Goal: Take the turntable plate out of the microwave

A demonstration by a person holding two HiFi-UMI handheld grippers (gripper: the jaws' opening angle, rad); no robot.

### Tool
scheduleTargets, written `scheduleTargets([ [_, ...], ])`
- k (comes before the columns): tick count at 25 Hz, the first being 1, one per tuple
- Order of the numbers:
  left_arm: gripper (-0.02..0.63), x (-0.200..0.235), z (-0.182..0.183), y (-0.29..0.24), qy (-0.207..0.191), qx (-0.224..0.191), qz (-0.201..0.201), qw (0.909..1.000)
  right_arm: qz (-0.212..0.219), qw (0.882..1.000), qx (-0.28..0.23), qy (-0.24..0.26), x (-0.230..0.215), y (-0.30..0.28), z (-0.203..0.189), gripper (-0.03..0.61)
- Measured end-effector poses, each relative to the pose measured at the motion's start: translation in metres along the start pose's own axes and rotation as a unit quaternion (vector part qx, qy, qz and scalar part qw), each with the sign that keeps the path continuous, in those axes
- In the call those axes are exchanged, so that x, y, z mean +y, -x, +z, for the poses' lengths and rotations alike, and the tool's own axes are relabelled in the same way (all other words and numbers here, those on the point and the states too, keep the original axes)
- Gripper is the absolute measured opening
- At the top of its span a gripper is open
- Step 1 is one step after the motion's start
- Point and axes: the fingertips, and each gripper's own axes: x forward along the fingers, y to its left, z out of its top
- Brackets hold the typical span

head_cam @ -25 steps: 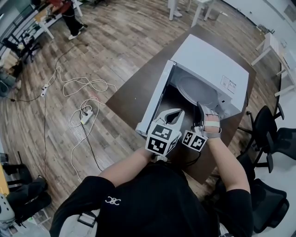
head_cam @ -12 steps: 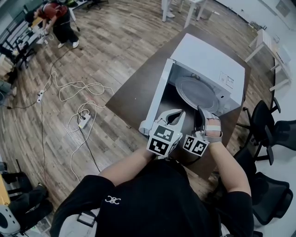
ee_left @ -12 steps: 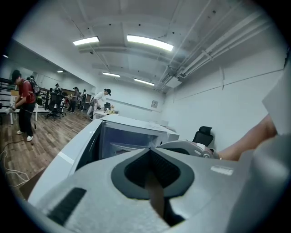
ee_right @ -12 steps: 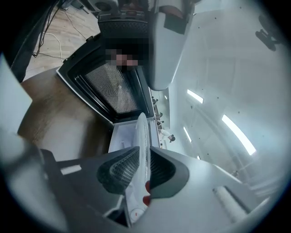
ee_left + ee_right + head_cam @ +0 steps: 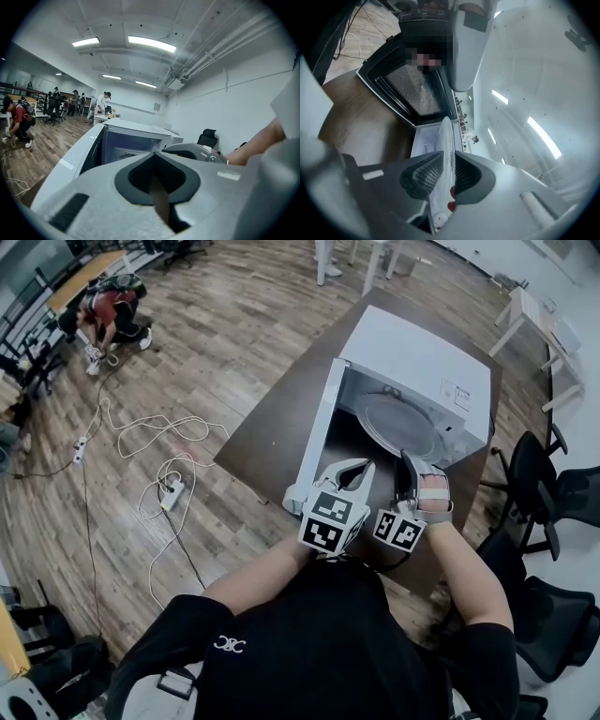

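Note:
The white microwave [image 5: 412, 352] stands on a dark table with its door [image 5: 314, 442] swung open to the left. The round glass turntable plate [image 5: 398, 425] lies in the cavity. My right gripper [image 5: 406, 470] reaches to the cavity's mouth at the plate's near rim. In the right gripper view the plate [image 5: 446, 140] runs edge-on between the two pads, which touch it; the jaws are opening slightly. My left gripper [image 5: 354, 470] hovers beside it in front of the door, jaws together and empty [image 5: 157, 187].
The brown table [image 5: 272, 427] ends close behind the door. Black office chairs [image 5: 539, 493] stand at the right. White cables and a power strip [image 5: 173, 488] lie on the wooden floor at the left. A person crouches far off at the upper left [image 5: 103, 310].
My right gripper has shifted a little at the microwave's mouth, still on the plate's rim. The left gripper has hardly moved. The distant person has moved and crouched.

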Motion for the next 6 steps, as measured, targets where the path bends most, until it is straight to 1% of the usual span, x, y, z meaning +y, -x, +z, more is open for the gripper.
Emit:
scheduleTargets([
  [6,0.008,0.0070,-0.0043,0.0025,-0.002,0.003,0.002,1.0000,0.000,1.000,0.007,-0.002,0.0008,-0.0021,0.0028,0.080],
])
